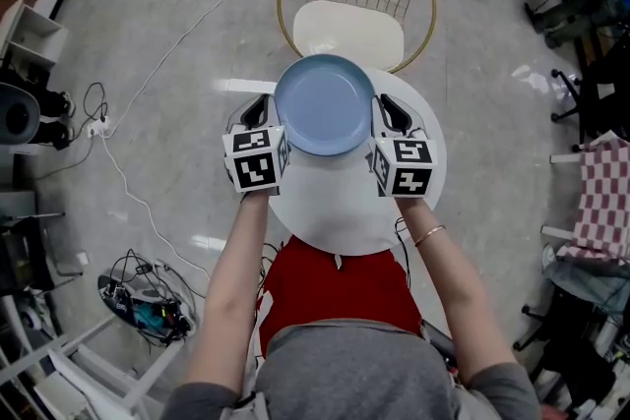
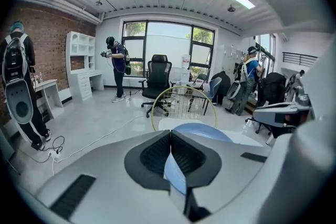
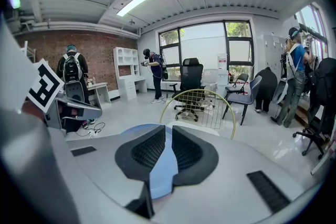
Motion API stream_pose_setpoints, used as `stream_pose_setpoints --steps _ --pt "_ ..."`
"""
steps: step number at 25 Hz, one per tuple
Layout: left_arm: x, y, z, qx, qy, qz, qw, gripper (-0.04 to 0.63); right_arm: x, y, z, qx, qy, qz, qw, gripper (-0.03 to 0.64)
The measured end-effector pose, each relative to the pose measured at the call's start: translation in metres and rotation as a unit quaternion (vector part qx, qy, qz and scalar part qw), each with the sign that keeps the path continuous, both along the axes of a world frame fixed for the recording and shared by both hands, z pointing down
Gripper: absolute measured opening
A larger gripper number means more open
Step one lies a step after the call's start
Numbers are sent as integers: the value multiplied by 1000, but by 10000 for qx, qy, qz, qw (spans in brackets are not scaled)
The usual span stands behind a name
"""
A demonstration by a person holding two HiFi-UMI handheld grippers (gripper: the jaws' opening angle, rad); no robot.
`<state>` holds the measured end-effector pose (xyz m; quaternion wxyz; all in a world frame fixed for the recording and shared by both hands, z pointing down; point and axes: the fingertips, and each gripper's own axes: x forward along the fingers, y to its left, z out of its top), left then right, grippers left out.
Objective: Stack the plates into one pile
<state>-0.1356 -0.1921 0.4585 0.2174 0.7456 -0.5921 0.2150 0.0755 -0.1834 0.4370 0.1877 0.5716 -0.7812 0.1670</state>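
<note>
Over white table (image 1: 335,207), blue plate (image 1: 323,103) btwn L tool (image 1: 259,109) & R tool (image 1: 392,111), both clamped on rim.

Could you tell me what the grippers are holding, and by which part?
Both hold the blue plate: the left gripper clamps its left rim, the right gripper its right rim.

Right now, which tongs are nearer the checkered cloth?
Right. The right tongs grip the blue plate's rim on the checkered cloth's side; the left tongs grip the far rim.
</note>
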Motion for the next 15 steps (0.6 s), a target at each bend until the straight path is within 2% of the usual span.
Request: stream_pose_setpoints --steps 11,15 --pt "-1 27 -30 362 366 318 9982 15 -13 36 -33 235 -917 -382 9948 38" --pt "9 38 -37 458 490 311 9973 15 -3 48 -40 294 -1068 -505 9926 32"
